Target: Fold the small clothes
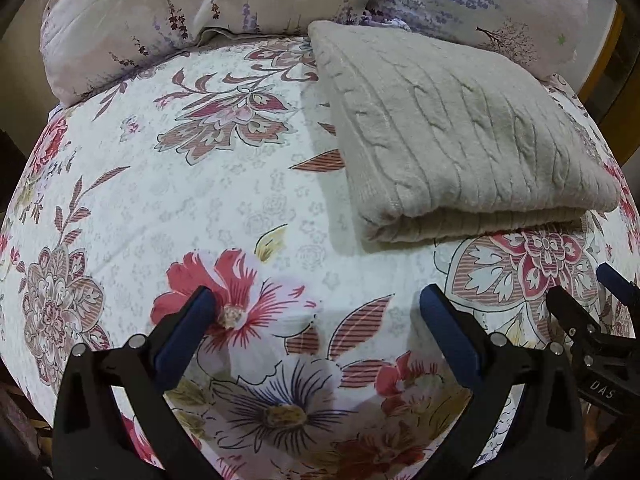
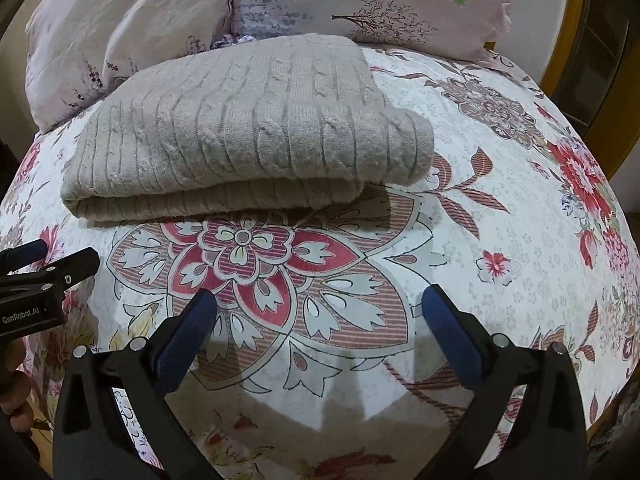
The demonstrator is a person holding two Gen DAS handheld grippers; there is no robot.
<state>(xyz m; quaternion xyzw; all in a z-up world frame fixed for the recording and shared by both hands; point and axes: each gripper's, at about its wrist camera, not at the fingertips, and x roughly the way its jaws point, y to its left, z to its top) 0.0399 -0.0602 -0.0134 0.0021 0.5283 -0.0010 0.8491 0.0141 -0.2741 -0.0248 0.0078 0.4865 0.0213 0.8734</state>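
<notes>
A beige cable-knit sweater [image 1: 460, 136] lies folded in a thick rectangle on the floral bedsheet [image 1: 208, 200]; it also shows in the right wrist view [image 2: 248, 128]. My left gripper [image 1: 316, 304] is open and empty, hovering over the sheet in front of and left of the sweater. My right gripper [image 2: 320, 304] is open and empty, over the sheet just in front of the sweater's folded edge. The right gripper shows at the right edge of the left wrist view [image 1: 592, 300]; the left gripper shows at the left edge of the right wrist view [image 2: 52, 260].
Floral pillows [image 1: 168, 20] lie along the head of the bed behind the sweater, also in the right wrist view [image 2: 360, 0]. A wooden frame [image 2: 576, 40] stands at the far right. The bed's edges curve away on both sides.
</notes>
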